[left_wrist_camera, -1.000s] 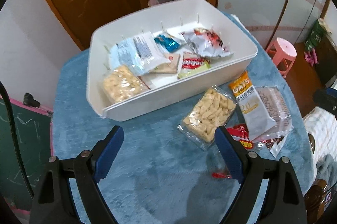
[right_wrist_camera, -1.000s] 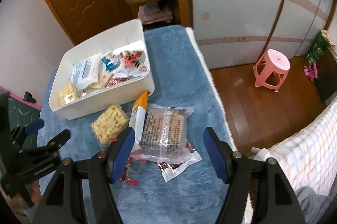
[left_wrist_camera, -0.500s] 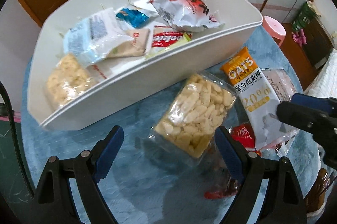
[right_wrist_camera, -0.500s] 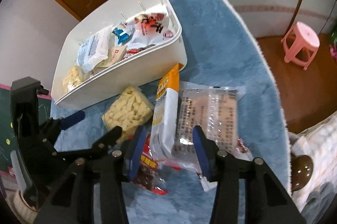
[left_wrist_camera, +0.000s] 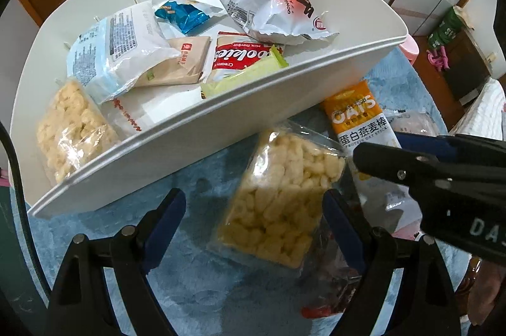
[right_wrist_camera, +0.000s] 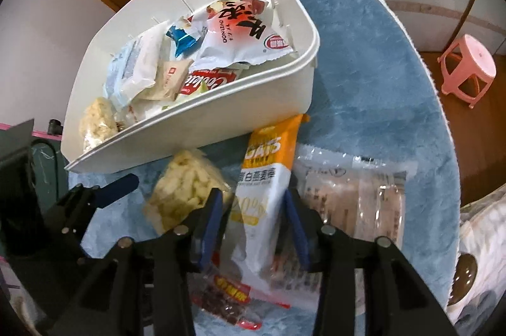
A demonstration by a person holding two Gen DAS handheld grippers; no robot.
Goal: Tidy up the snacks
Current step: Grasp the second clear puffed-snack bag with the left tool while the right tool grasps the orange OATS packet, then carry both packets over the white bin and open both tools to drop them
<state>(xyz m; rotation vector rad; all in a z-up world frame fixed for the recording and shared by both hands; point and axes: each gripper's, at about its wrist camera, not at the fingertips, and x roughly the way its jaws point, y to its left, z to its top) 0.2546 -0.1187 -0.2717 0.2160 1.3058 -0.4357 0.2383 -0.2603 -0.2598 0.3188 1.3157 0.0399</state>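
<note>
A white bin (left_wrist_camera: 221, 130) (right_wrist_camera: 196, 133) holds several snack packets on a blue mat. In front of it lie a clear bag of yellow puffs (left_wrist_camera: 281, 196) (right_wrist_camera: 186, 193), an orange-and-white OATS bar (left_wrist_camera: 363, 121) (right_wrist_camera: 265, 187), a clear pack of brown biscuits (right_wrist_camera: 354, 193) and a red packet (right_wrist_camera: 227, 295). My left gripper (left_wrist_camera: 253, 222) is open, its fingers either side of the puff bag. My right gripper (right_wrist_camera: 254, 225) is open, its blue pads close on both sides of the OATS bar.
The blue mat (right_wrist_camera: 363, 67) drops off at its right edge to a wooden floor with a pink stool (right_wrist_camera: 468, 67). A wooden door and shelf stand behind the bin. A green board (right_wrist_camera: 19, 152) is at the left.
Both grippers moved forward and down toward the loose snacks. The left now straddles the puff bag. The right narrowed its jaws and now straddles the OATS bar.
</note>
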